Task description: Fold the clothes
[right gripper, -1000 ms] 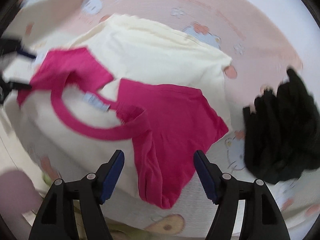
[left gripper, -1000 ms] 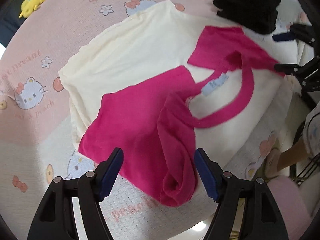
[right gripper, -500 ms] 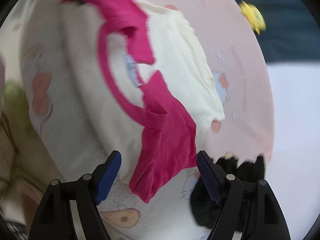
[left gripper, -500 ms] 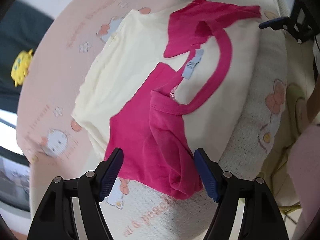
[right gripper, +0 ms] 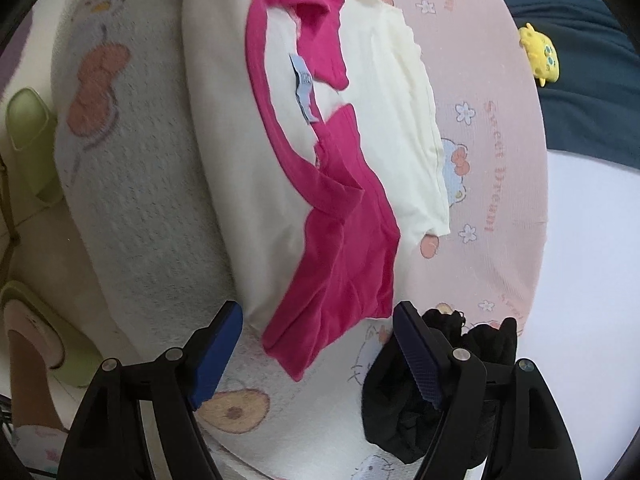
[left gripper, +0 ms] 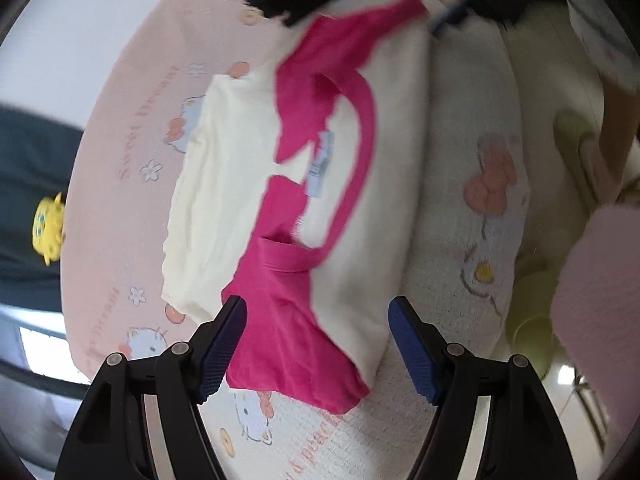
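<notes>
Left gripper and right gripper both point downward, fingers apart, holding nothing.

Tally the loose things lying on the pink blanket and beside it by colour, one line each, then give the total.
Cream and magenta: 1, the T-shirt laid out on the blanket
Black: 1, the bundled garment near the shirt's sleeve
Yellow: 1, the plush toy off the blanket on the dark surface
Total: 3
</notes>
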Motion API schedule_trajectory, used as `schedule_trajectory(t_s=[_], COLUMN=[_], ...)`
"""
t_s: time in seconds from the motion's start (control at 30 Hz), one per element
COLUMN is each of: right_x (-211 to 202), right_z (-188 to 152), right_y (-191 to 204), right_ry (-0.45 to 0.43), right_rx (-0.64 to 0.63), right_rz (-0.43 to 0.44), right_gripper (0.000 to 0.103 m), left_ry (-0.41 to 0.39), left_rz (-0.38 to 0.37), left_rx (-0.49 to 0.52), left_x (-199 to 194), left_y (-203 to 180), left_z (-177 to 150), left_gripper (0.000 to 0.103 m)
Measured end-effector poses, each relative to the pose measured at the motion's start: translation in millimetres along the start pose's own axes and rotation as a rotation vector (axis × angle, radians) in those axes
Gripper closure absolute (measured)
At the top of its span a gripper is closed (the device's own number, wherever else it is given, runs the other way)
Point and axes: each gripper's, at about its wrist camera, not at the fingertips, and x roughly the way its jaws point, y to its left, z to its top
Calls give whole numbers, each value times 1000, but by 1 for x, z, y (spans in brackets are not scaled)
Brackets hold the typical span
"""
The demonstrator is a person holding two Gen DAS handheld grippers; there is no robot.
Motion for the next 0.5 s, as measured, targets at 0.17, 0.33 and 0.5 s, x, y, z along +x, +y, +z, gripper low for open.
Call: schedule_trajectory(t_s=[0.17,0.33,0.5], right_x=[-1,8,13], right_z=[4,15,25], right_y=[8,17,15], right_ry=[-23,-37,-55], right_rx=[-60,-101,-110], right_rz=[-35,-57,-89], right_gripper=[26,25,19], left_ry=[57,20,-9], left_rz=[-24,99,265], left_rx=[6,100,235], left_x=[16,19,27], left_y=[-9,-22,-32], left_z=[2,9,11], left_gripper=[31,22,8])
